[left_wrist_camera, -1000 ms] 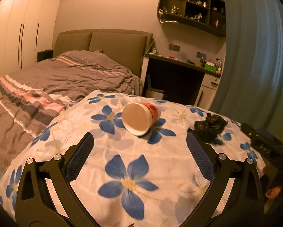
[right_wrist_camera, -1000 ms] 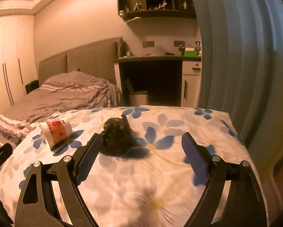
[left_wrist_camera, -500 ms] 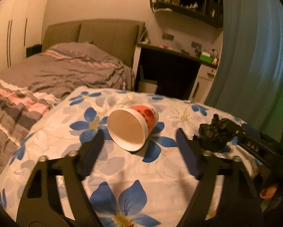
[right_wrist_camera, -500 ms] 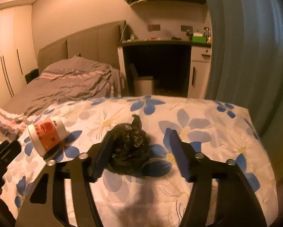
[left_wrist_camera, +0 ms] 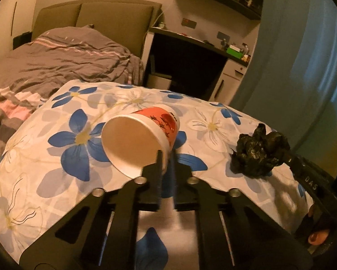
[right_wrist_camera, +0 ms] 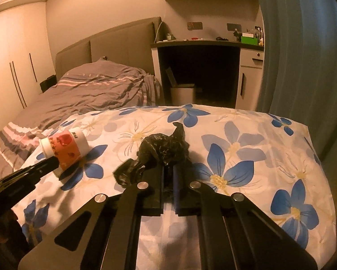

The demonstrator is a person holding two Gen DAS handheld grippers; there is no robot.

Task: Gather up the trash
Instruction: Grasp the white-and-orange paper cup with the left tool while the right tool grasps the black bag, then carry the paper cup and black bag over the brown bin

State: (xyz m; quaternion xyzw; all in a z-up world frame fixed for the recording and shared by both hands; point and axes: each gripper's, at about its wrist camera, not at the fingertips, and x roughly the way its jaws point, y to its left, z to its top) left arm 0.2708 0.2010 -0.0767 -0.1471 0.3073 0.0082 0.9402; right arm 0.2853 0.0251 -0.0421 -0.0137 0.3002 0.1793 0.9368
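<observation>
A red and white paper cup (left_wrist_camera: pixel 134 144) lies on its side on the flowered cloth (left_wrist_camera: pixel 56 180), mouth toward me. My left gripper (left_wrist_camera: pixel 166 155) is closing its jaws and pinches the cup's lower right rim between its pads. To the right sits a crumpled black plastic bag (left_wrist_camera: pixel 258 150). In the right wrist view my right gripper (right_wrist_camera: pixel 168 171) is closing its jaws, and the near side of the black bag (right_wrist_camera: pixel 164 148) is squeezed between them. The cup (right_wrist_camera: pixel 65 148) shows at the left there, with the left gripper (right_wrist_camera: pixel 53 162) at its rim.
The flowered cloth drops off at its far edge and right edge. A bed with a grey striped duvet (left_wrist_camera: pixel 56 63) lies behind on the left. A desk (right_wrist_camera: pixel 209 42) with a small white bin (right_wrist_camera: pixel 182 93) under it stands ahead, beside a blue curtain (right_wrist_camera: pixel 303 45).
Both grippers moved forward and down and went from wide open to closed. The left one took hold of the cup's rim, the right one the black bag.
</observation>
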